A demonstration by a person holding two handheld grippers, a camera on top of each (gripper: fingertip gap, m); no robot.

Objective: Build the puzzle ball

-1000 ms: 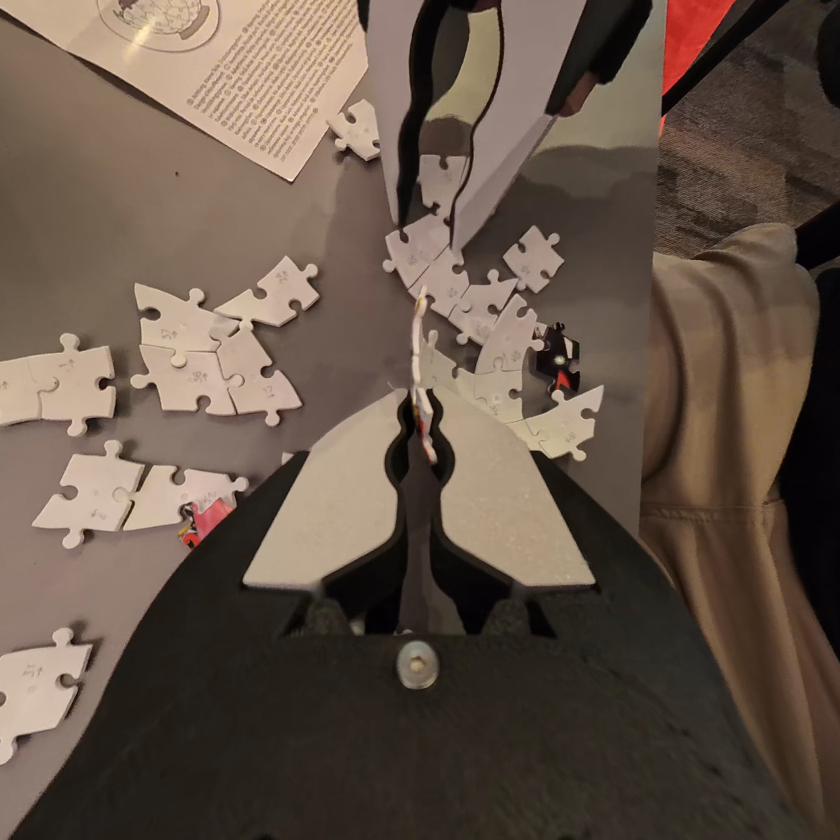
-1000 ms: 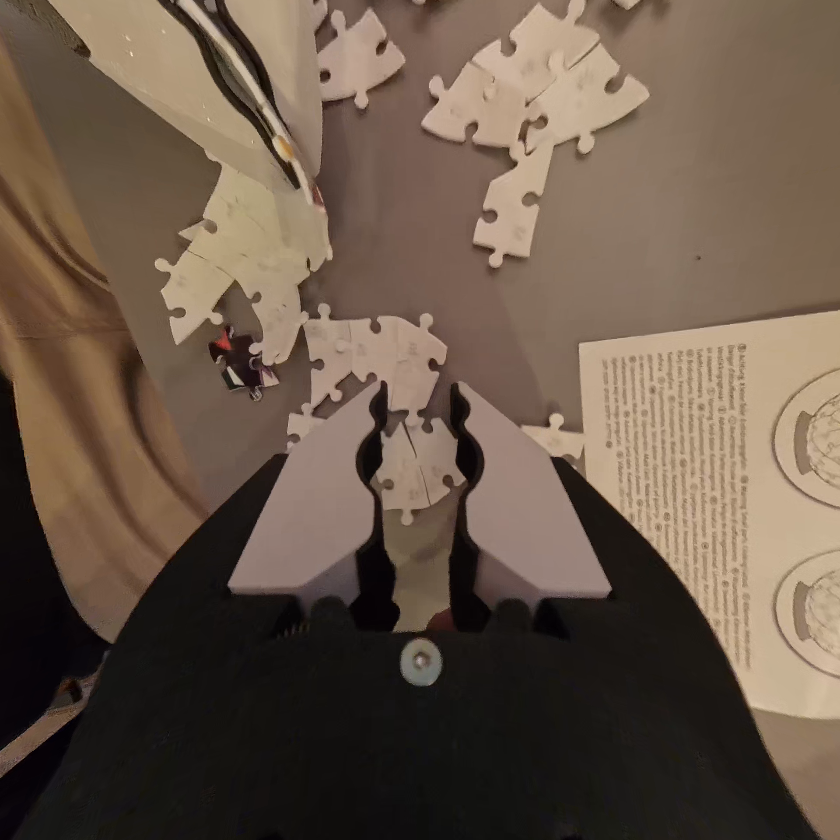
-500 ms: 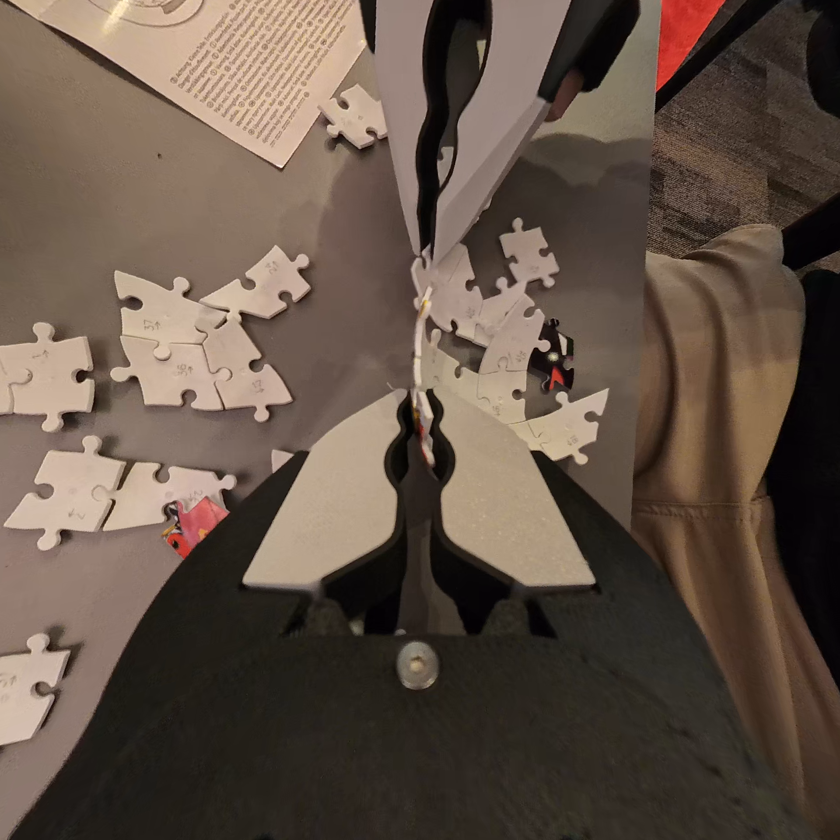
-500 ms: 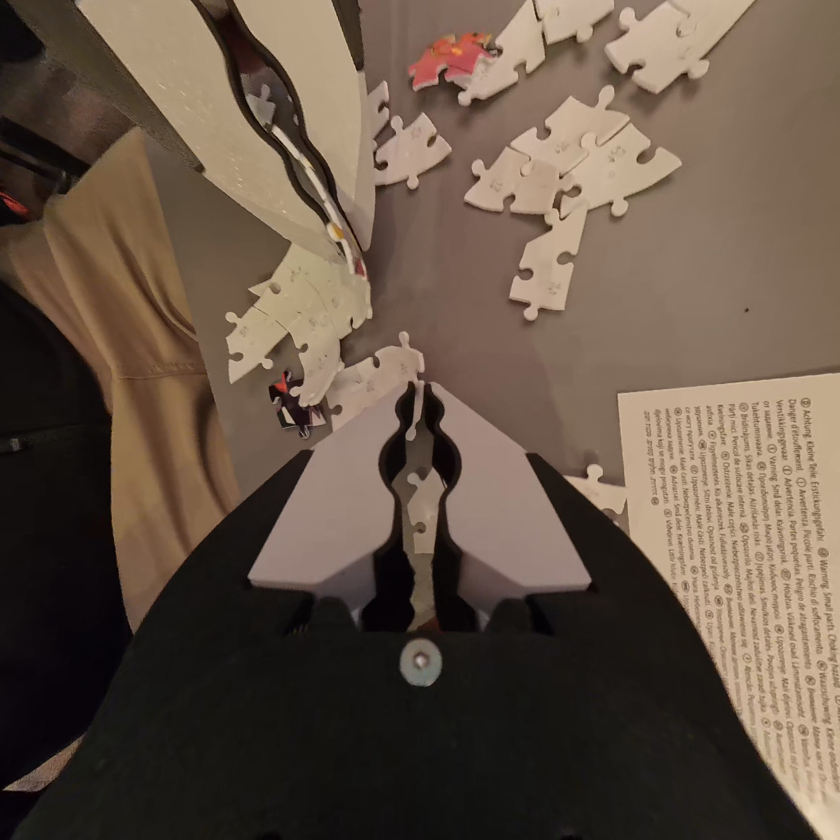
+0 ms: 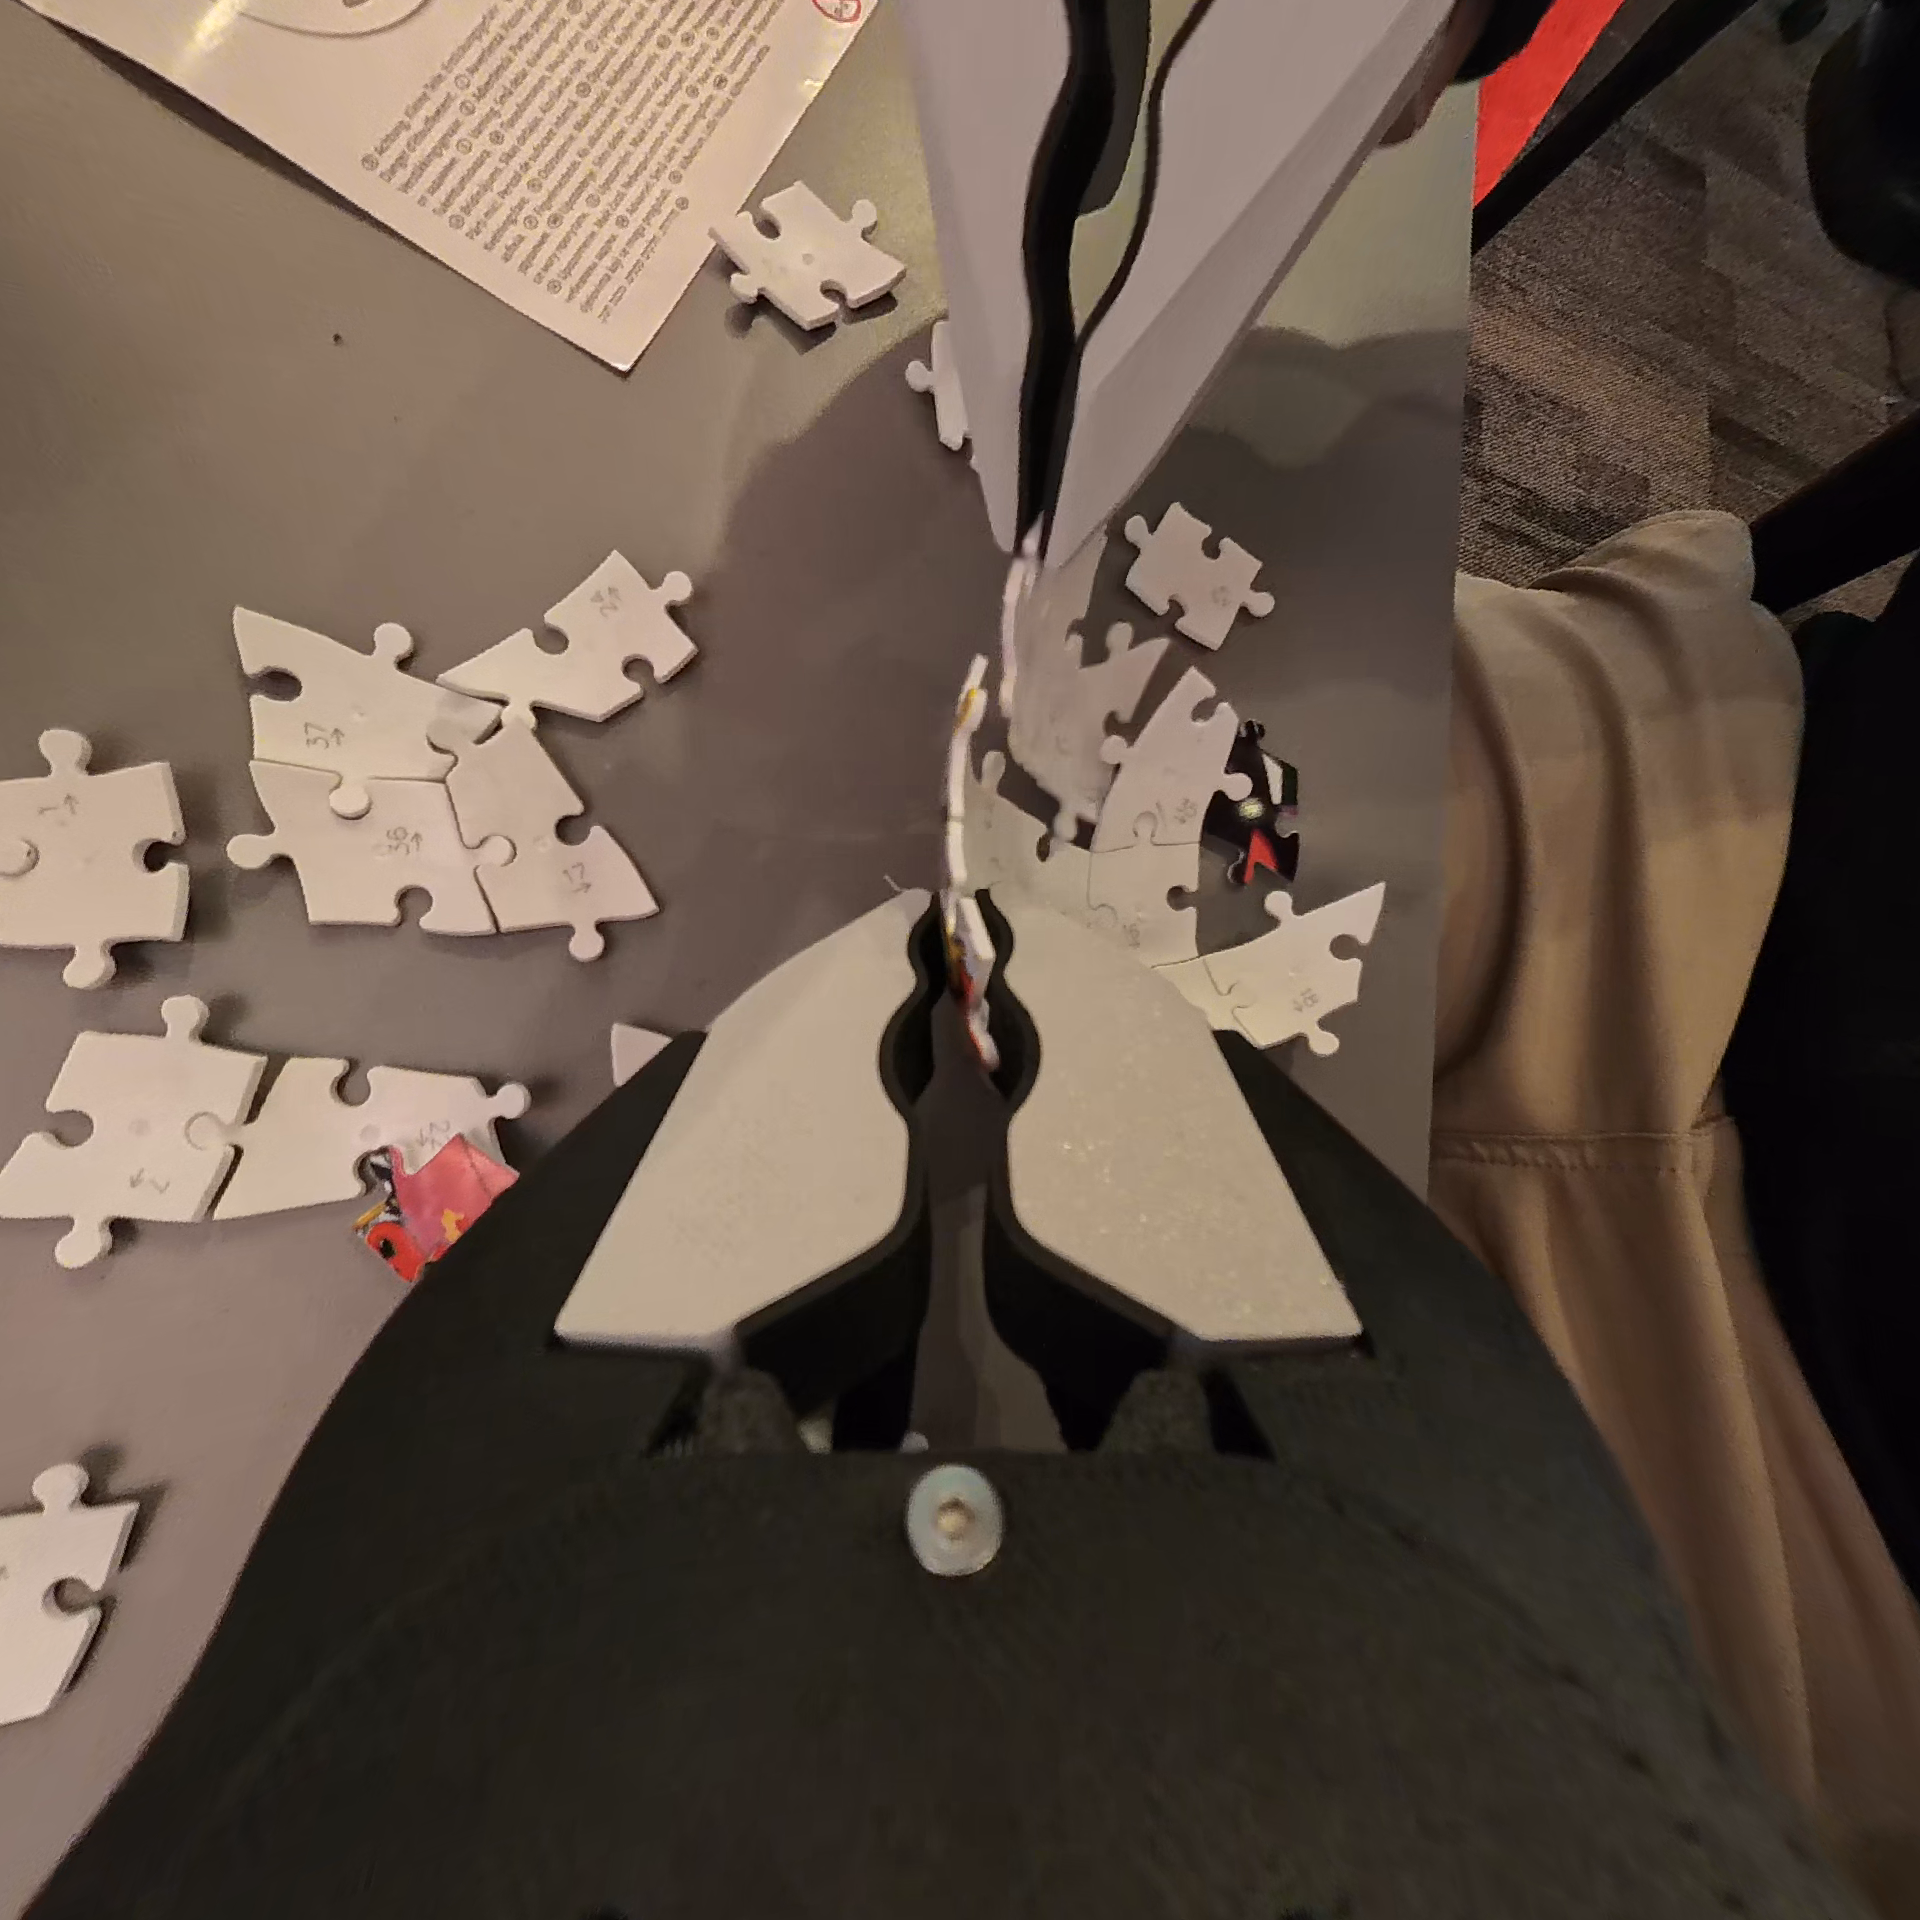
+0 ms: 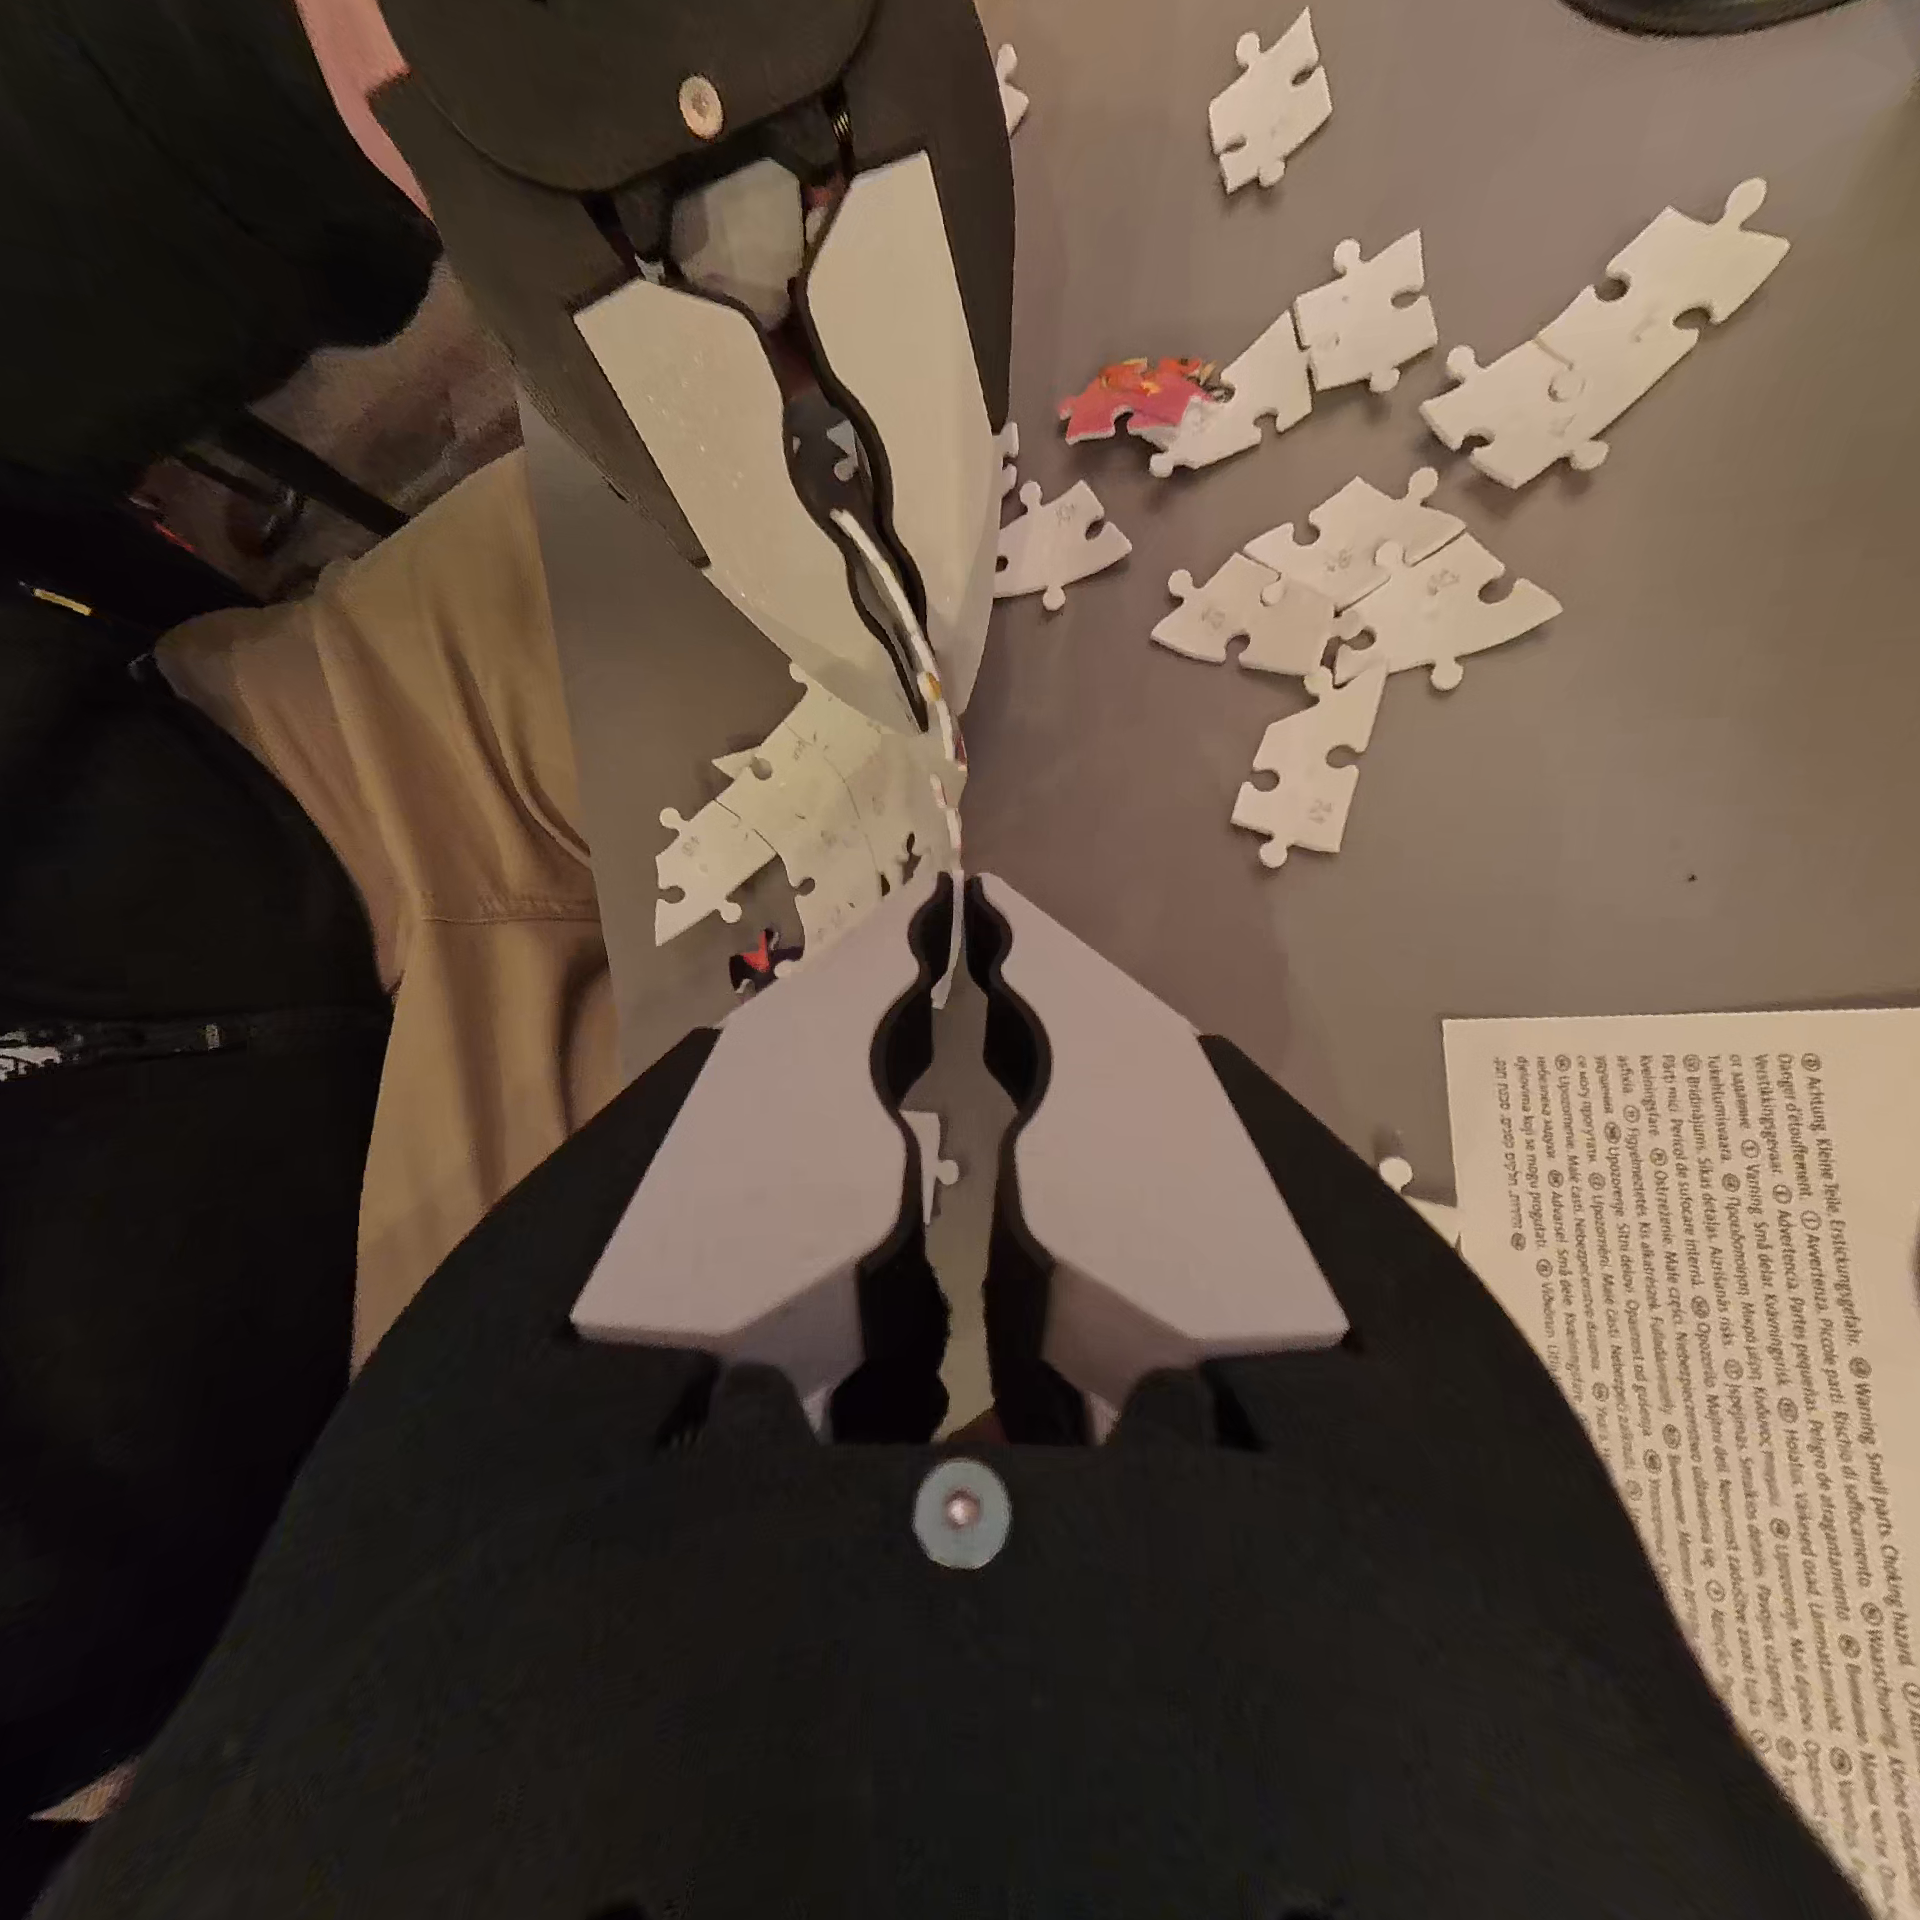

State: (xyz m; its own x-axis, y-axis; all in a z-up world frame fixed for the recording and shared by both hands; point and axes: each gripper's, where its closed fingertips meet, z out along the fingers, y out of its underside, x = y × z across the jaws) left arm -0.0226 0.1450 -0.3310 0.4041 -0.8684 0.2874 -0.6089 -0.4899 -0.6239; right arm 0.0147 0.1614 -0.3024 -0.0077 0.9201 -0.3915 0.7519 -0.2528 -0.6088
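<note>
A curved piece (image 5: 968,821) is being gripped edge-on by the left gripper (image 5: 966,914); another piece (image 6: 951,935) is being pinched by the right gripper (image 6: 958,883), tips nearly meeting above the table (image 5: 416,468).

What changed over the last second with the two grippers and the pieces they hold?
The right gripper, open over the table a second ago, closed on a puzzle piece, lifted it and brought it edge to edge with the piece in the left gripper. The left gripper stayed shut on its piece; the loose pieces and instruction sheet stayed put.
</note>
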